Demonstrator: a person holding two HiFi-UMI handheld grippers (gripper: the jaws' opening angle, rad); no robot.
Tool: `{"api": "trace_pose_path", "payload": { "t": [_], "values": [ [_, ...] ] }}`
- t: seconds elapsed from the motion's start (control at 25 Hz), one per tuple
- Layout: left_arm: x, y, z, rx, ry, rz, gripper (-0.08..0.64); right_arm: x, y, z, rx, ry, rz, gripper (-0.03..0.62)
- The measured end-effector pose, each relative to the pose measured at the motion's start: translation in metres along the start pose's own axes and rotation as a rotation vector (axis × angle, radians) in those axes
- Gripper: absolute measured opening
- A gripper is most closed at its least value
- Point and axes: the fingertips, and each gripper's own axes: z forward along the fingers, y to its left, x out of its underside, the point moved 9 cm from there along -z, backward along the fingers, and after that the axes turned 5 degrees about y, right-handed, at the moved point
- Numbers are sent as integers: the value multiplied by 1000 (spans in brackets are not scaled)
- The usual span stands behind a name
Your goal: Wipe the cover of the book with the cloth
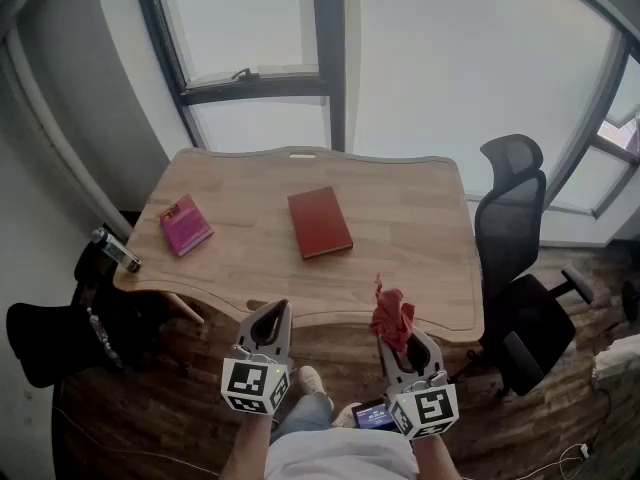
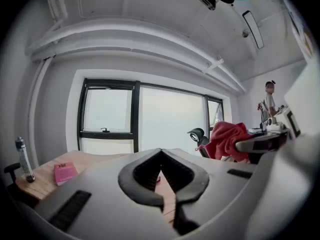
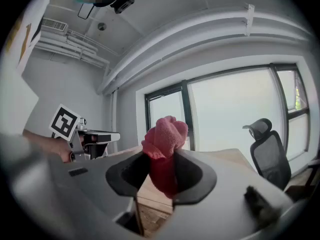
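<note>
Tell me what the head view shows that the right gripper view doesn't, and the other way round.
Only the head view: the red book lying mid-table, a pink book to its left, and a bottle at the table's left edge.
Only the right gripper view: the ceiling and the camera on the person's head.
Both: the red cloth pinched in the right gripper, the left gripper, the office chair, the window and the wooden table.
</note>
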Motion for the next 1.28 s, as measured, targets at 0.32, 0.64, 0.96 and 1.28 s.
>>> {"api": "trace_pose_path", "payload": {
  "t": [0.32, 0.64, 0.96, 1.28],
  "values": [
    [2, 6, 3, -31, 1, -2, 9, 2, 0, 9, -8, -7, 1, 143],
    [1, 15, 5, -61, -1, -3, 9, 0, -1, 20, -24, -1, 27, 143],
    [3, 30, 18, -85, 9, -15, 9, 3, -5, 42, -37, 20, 39, 143],
    [6, 59, 82, -66, 33, -38, 9, 0, -32, 96, -5, 62, 51, 143]
  ]
}}
